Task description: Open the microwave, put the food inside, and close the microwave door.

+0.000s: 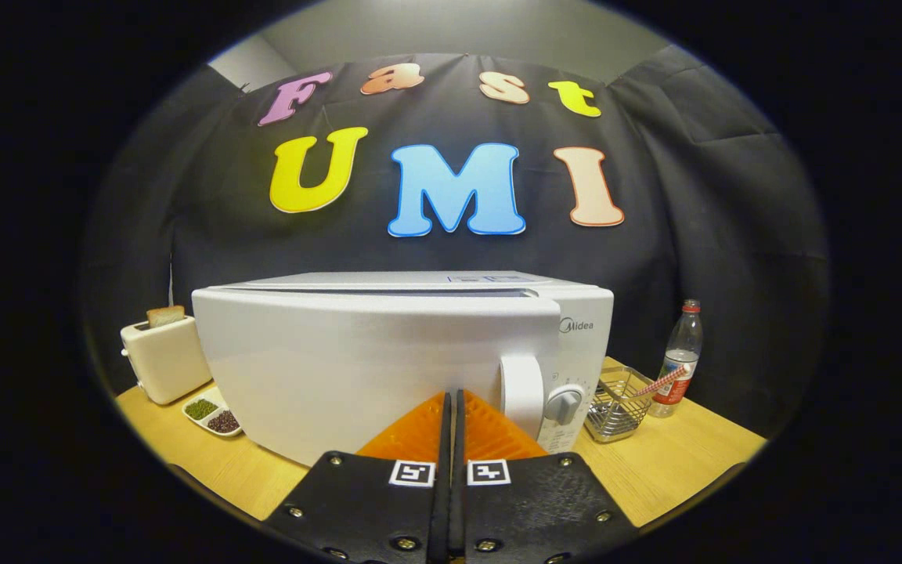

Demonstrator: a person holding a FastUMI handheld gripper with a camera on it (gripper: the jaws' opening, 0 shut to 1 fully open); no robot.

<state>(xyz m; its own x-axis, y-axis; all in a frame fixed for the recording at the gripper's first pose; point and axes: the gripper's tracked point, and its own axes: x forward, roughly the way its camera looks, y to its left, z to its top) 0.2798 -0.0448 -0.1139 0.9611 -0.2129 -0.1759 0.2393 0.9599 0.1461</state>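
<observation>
A white microwave (388, 360) stands on a wooden table (678, 462), its door (357, 368) not fully closed, as the gripper (452, 403) points at the door front with fingers pressed together, holding nothing. A toaster (163, 356) with bread and a dish of beans (212, 413) sit to one side. A wire basket (619, 403) and a plastic bottle (680, 356) stand on the other.

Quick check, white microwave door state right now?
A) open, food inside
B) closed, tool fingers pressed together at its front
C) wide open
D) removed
B: the white microwave has its door flush across the front beside the handle, and the tool has its fingers together, tips at the door's face, gripping nothing.
</observation>
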